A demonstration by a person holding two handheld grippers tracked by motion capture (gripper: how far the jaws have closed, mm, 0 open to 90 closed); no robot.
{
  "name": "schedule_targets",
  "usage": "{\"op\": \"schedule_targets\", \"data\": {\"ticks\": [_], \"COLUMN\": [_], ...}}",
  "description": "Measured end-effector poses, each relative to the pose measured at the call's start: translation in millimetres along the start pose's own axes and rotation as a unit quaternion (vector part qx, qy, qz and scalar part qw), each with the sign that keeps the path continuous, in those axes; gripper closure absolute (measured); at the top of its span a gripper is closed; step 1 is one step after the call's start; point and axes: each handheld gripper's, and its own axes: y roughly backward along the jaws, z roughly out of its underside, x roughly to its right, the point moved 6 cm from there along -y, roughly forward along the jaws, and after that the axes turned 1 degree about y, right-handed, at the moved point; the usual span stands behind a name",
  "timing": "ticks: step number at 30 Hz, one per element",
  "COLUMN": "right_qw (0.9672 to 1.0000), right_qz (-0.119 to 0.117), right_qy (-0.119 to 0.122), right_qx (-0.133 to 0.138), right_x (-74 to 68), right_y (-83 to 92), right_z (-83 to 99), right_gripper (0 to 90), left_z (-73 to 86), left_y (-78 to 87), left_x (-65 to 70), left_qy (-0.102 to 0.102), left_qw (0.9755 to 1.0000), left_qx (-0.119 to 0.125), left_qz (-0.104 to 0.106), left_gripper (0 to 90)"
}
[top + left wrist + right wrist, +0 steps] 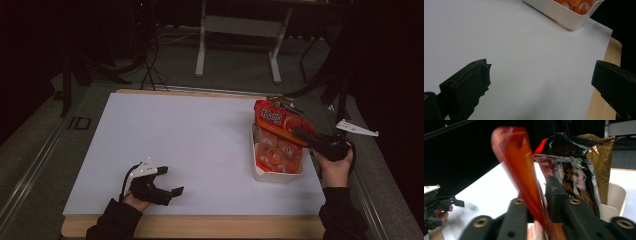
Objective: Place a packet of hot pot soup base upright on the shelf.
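A white basket [277, 176] stands at the table's right side with an orange-red snack bag [280, 125] standing up in it, over round orange packs. My right gripper [300, 134] reaches in from the right at the bag's upper edge. In the right gripper view the blurred orange bag [516, 157] runs between the jaws of my right gripper [536, 195], which stand slightly apart around it. A dark and gold bag [574, 170] stands just behind it in the basket [616, 195]. My left gripper [171, 180] rests open at the front left, nothing between its jaws [541, 72].
White sheet [190, 140] covers the wooden table; its wood edge [604, 105] shows at the front. The basket's corner [564, 15] lies far ahead of the left gripper. A white paper tag [356, 128] sits off the table's right. Desk legs [201, 50] stand beyond.
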Motion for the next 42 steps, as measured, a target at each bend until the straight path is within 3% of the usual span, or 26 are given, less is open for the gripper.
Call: {"op": "schedule_targets", "data": {"ticks": [8,18,24,30,34,35,42], "right_qw": [0.9994,0.9972,0.9963,0.9957,0.9953,0.9944,0.9911], "right_qz": [0.013,0.029,0.008,-0.024,-0.026,-0.033,-0.056], "right_qy": [0.023,0.061,0.075,0.075,0.08,0.096,0.12], "right_qx": [0.021,0.032,0.039,0.05,0.047,0.032,0.01], "right_x": [-12.9,-36.5,-53.1,-70.0,-73.8,-84.3,-107.0], "right_y": [6.4,7.9,4.2,3.0,1.6,-4.1,-15.9], "right_z": [-19.8,-46.0,-59.2,-68.2,-69.0,-67.4,-57.3], "right_gripper": [55.6,29.0,14.6,11.9,11.9,12.0,12.9], "left_z": [0.4,0.6,0.9,1.7,1.5,1.6,2.4], "left_y": [-0.8,-0.9,-0.2,0.2,0.2,0.1,-0.4], "left_x": [1.0,3.9,2.5,2.5,2.4,2.5,2.8], "left_qy": [-0.001,-0.02,-0.015,-0.015,-0.017,-0.017,-0.019], "left_qw": [1.0,0.9998,0.9999,0.9999,0.9998,0.9998,0.9998], "left_qx": [0.001,0.005,0.007,0.005,0.006,0.005,0.003], "left_qz": [0.001,0.004,0.005,0.004,0.003,0.003,0.003], "left_gripper": [1.6,1.6,1.6,1.6,1.6,1.6,1.6]}}
